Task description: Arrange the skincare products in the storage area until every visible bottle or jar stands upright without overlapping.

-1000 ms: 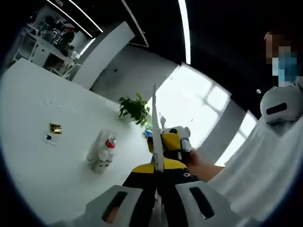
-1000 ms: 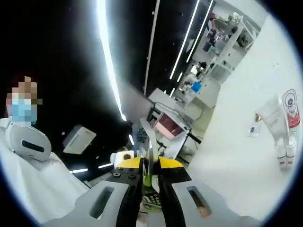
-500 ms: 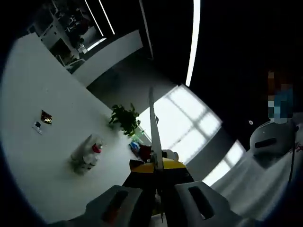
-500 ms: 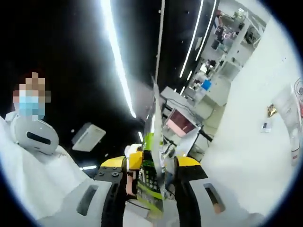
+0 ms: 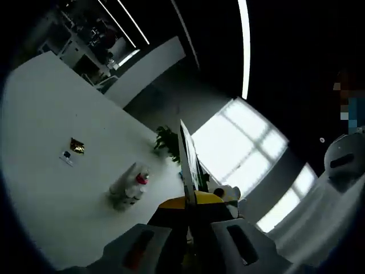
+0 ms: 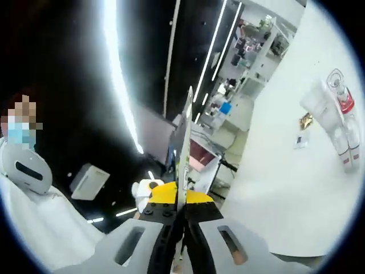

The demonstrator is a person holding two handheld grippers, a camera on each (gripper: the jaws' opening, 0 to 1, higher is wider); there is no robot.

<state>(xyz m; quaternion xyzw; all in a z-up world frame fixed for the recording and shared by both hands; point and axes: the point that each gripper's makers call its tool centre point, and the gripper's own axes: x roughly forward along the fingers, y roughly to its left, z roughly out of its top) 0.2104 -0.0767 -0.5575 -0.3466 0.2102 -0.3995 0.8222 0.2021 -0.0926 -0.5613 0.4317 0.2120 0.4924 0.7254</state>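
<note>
Both my grippers, left [image 5: 187, 165] and right [image 6: 182, 148], are pinched closed, empty, raised off the white table [image 5: 40, 165]; skincare bottles [image 5: 128, 188] cluster far off.

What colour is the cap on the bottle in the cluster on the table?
Red; the cap shows best in the right gripper view.

Left gripper [image 5: 188, 171]: white-and-yellow two-jaw tool, jaws pressed together, raised.
Right gripper [image 6: 183, 154]: same, jaws pressed together, raised.

Broad bare white table [image 5: 40, 171] around one bottle cluster [image 5: 128, 188] and a small packet [image 5: 76, 146] well apart.
</note>
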